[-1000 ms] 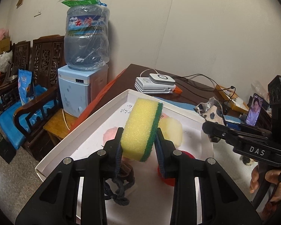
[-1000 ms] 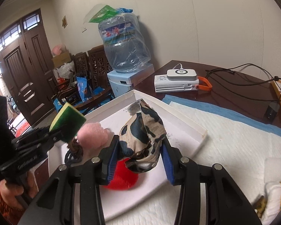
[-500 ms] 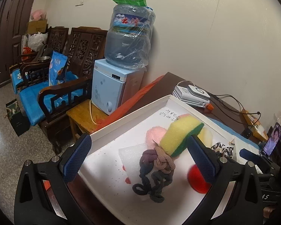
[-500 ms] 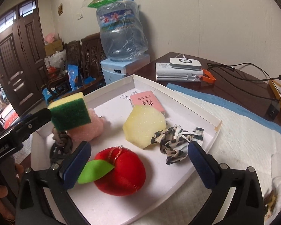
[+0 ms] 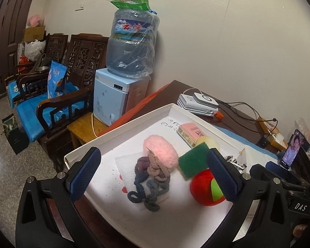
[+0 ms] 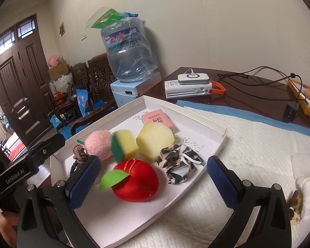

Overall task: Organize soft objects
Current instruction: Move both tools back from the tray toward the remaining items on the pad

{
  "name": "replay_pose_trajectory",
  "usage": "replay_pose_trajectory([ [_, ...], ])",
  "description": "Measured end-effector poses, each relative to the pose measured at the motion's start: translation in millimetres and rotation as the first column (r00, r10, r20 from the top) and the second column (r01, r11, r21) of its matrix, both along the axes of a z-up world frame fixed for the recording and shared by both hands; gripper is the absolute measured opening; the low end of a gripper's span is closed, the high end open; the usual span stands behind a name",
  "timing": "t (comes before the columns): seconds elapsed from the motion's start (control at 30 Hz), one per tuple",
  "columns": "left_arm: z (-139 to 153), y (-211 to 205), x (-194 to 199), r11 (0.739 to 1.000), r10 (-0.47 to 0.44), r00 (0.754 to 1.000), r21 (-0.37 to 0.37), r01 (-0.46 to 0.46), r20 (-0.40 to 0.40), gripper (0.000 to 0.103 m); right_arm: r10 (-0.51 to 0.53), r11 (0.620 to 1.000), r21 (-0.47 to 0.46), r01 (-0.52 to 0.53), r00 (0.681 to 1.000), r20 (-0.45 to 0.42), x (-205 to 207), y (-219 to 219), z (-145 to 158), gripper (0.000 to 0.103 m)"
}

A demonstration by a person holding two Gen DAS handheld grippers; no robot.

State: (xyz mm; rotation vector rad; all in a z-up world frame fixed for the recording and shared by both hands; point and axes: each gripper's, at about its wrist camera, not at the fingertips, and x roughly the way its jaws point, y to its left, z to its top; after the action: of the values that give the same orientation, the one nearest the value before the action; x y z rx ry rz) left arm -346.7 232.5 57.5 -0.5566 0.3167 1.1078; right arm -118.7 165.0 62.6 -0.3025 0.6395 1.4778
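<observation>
A white tray point(image 5: 122, 128) point(image 6: 206, 122) holds the soft objects: a yellow-green sponge point(image 5: 193, 162) point(image 6: 124, 144), a pink pompom point(image 5: 160, 152) point(image 6: 98, 142), a knotted rope point(image 5: 152, 177) point(image 6: 79, 153), a red plush apple point(image 5: 205, 189) point(image 6: 136, 180), a pale yellow sponge point(image 6: 155, 139), a leopard-print cloth point(image 6: 179, 163) and a pink packet point(image 5: 191, 133) point(image 6: 157, 118). My left gripper point(image 5: 153, 174) is open and empty above the tray's near side. My right gripper point(image 6: 153, 179) is open and empty over the apple.
A water dispenser point(image 5: 119, 97) with a bottle point(image 5: 132, 41) stands left of the dark table point(image 6: 248, 99). A white device point(image 6: 188, 86), cables point(image 6: 256, 82) and a phone point(image 5: 293, 148) lie behind the tray. A white quilted mat point(image 6: 248, 155) covers the table on the right. Wooden chairs point(image 5: 57, 103) stand at the left.
Both grippers opened: the left let go of the yellow-green sponge, the right let go of the leopard-print cloth. Both items now lie in the tray and the grippers have pulled back.
</observation>
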Motion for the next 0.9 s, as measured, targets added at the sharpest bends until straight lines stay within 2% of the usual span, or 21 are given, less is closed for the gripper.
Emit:
replay_pose_trajectory([
  [0.3,4.0,-10.2,13.8,0.999,-0.033,0.999,0.013,0.033,-0.02,0.103,-0.031,0.999,0.005,0.032,0.999,-0.032,11.2,-11.8,-0.3,0.103],
  [0.9,9.2,-24.9,34.7,0.996,-0.087,0.995,0.026,0.088,-0.049,0.103,-0.05,0.998,0.021,0.051,0.998,-0.041,21.9,-29.1,3.4,0.103],
])
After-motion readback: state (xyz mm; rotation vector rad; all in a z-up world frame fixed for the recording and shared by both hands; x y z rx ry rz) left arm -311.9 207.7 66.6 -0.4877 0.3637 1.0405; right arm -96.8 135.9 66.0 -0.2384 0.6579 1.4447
